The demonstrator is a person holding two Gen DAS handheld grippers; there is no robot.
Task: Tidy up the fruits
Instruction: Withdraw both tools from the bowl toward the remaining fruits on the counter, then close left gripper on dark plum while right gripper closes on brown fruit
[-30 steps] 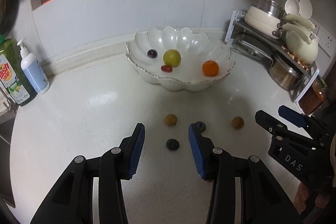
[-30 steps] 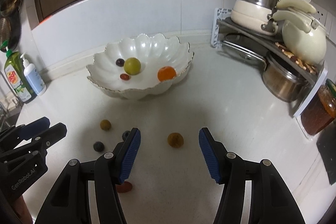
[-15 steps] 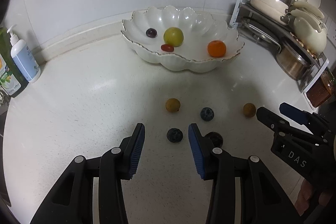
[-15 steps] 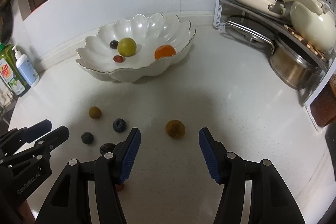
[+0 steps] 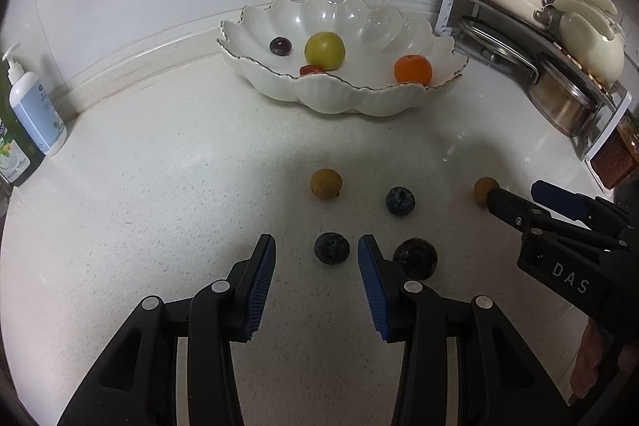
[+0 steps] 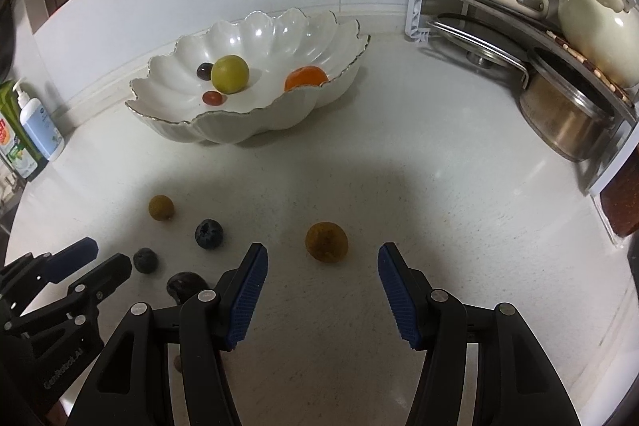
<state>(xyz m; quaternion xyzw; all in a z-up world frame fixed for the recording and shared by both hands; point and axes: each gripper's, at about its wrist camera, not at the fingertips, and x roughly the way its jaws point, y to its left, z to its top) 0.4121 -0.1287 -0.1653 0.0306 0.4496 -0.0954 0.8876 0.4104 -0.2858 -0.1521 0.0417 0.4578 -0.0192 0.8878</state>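
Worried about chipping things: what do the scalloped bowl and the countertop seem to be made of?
Scalloped bowl: probably glazed ceramic, glossy white with highlights and a thin metallic-looking rim; glass is possible. Countertop: looks like polished stone or composite, pale, finely speckled, faintly reflective.

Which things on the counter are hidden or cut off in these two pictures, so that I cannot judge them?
- Dark fruit: left wrist view, partly behind the left gripper's finger; kind unclear.
- Brown fruit: left wrist view, partly covered by the right gripper's tip.
- Small object: right wrist view, mostly hidden by the right gripper's frame.
- Orange fruit: right wrist view, lower part behind the bowl rim.
- Green bottle: cut off by the picture's edge.
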